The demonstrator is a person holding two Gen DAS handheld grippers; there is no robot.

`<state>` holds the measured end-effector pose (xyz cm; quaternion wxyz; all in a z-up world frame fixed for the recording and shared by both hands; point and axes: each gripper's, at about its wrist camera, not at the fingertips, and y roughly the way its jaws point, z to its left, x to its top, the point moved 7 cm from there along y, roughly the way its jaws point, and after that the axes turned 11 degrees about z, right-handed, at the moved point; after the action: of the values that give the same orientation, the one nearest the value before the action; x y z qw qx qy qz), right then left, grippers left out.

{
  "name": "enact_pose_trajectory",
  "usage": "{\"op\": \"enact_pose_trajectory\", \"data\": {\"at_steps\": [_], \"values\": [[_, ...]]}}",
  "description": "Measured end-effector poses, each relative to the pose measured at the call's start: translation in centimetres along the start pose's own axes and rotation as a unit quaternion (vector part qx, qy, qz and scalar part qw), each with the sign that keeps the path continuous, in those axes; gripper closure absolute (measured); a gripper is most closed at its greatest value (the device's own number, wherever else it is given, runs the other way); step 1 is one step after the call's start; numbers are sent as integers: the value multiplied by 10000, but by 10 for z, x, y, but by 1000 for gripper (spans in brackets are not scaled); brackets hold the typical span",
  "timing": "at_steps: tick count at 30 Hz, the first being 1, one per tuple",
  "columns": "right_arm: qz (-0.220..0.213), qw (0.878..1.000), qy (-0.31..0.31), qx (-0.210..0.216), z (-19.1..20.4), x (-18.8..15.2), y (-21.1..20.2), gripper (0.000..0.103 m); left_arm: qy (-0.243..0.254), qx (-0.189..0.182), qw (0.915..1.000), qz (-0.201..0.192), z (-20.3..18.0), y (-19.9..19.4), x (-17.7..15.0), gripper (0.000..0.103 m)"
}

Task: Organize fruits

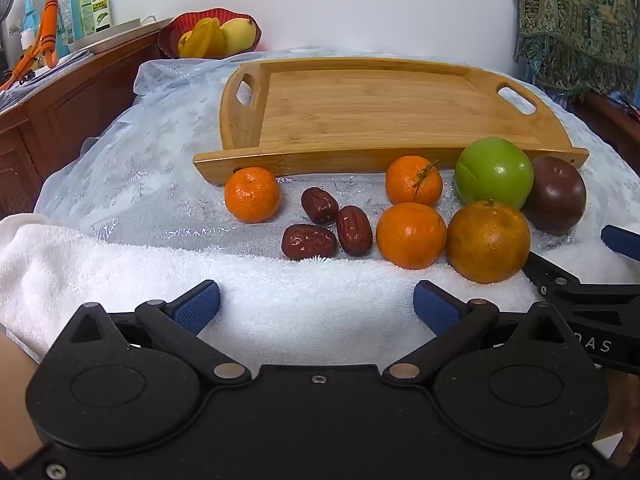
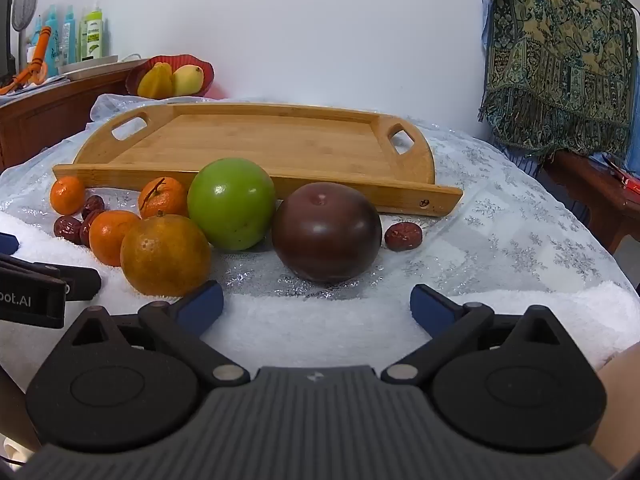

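Left tongs [image 1: 316,306], right tongs [image 2: 316,306]: both spread wide, nothing between pads, hovering over white towel [image 1: 120,272]. Writing: "DAS" on right tongs' body in left view, "oot.AI" on left tongs' in right view. Fruits — oranges [image 1: 411,235], green fruit [image 2: 232,204], dark purple fruit [image 2: 327,232], red dates [image 1: 320,205] — on table before wooden tray [image 1: 360,108], none in tray.
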<state>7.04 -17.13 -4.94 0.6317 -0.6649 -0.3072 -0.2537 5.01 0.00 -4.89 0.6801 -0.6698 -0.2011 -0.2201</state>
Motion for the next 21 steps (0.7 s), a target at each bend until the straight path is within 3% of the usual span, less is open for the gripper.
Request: {"op": "enact_pose_trajectory", "data": {"at_steps": [21], "values": [[13, 10000, 27, 14, 0, 0, 1, 0, -2, -5, 10000, 27, 1, -4, 1, 0]]}}
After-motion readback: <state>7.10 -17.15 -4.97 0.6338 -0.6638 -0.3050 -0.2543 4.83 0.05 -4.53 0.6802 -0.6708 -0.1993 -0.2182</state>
